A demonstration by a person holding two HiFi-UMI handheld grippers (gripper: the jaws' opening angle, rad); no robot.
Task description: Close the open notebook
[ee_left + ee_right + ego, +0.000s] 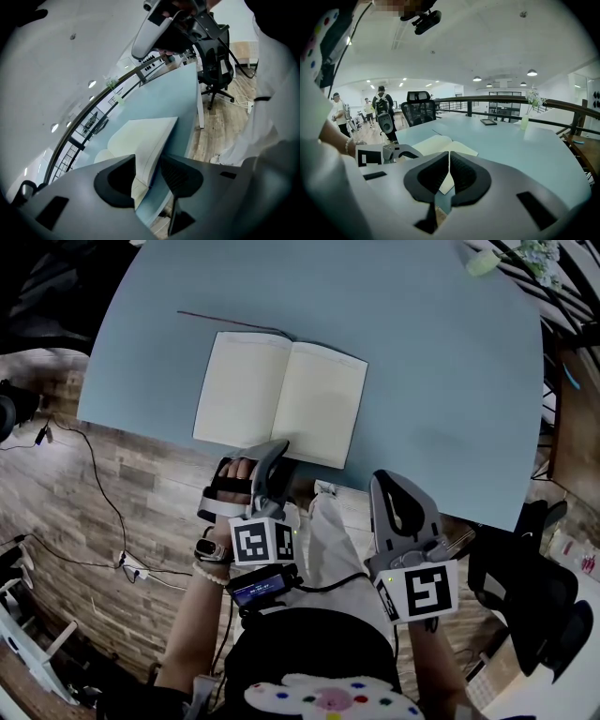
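1. Underneath, a pale blue table [441,381] juts over wood-plank floor [122,493]; a black office chair [525,587] stands at my right.
2. The open notebook [281,399] lies flat by the table's near edge, with its ribbon [234,322] beyond the far side.
3. My left claw [272,454] is narrowly parted, with the notebook's near edge between its jaws.
4. My right claw [389,486] is closed and empty, just off the table.

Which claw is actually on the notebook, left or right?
The left claw: its jaws stand apart with the open notebook's near edge between them. The right claw is shut and holds nothing, short of the notebook.
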